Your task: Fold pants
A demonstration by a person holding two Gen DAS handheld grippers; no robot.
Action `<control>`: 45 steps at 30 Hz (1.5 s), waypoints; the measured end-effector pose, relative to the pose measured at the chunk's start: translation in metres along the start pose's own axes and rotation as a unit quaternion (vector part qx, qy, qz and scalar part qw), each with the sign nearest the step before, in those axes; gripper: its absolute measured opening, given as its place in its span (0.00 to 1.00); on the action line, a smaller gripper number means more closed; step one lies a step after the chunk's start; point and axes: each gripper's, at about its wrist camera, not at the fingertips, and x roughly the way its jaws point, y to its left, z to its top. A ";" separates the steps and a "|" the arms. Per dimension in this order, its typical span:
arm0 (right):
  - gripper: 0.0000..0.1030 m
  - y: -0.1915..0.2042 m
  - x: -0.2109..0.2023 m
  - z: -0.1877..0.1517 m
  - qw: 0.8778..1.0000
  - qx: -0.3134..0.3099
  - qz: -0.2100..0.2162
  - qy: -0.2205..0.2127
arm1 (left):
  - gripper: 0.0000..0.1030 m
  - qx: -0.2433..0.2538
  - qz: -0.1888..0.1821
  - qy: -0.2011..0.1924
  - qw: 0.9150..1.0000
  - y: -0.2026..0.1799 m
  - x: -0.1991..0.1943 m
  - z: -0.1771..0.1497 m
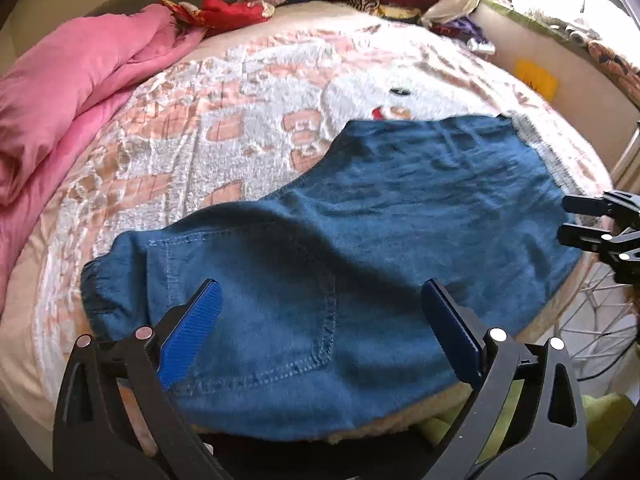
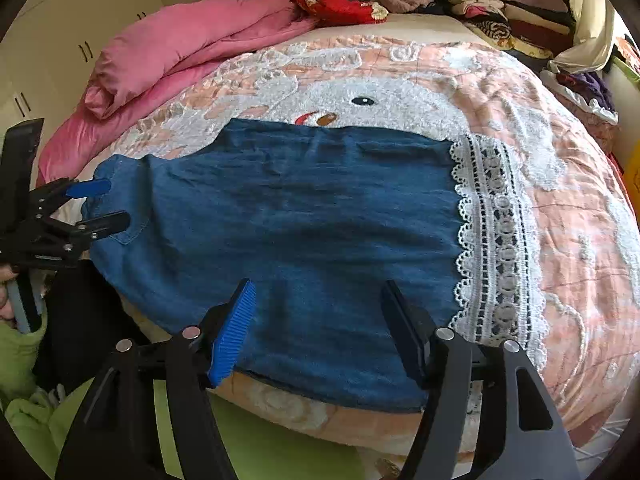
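Observation:
Blue denim pants (image 1: 360,216) lie flat on the bed, folded lengthwise, with the elastic waist at the left end and white lace hems (image 2: 496,240) at the right end. They also show in the right wrist view (image 2: 304,220). My left gripper (image 1: 320,304) is open, hovering over the waist and back pocket near the bed's front edge. It shows in the right wrist view (image 2: 104,206) at the left. My right gripper (image 2: 320,304) is open above the leg part near the front edge. It shows in the left wrist view (image 1: 568,220) at the right.
The bed has a pink and white plush cover (image 2: 400,92). A pink duvet (image 1: 60,92) lies bunched at the back left. Stacks of folded clothes (image 2: 500,4) sit at the far end. A white wire rack (image 1: 592,312) stands by the bed's right side.

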 end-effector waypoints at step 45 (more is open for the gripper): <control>0.74 -0.095 -0.040 0.060 0.990 0.080 -0.056 -0.103 | 0.91 -0.045 -0.008 -0.048 0.998 0.020 -0.015 0.069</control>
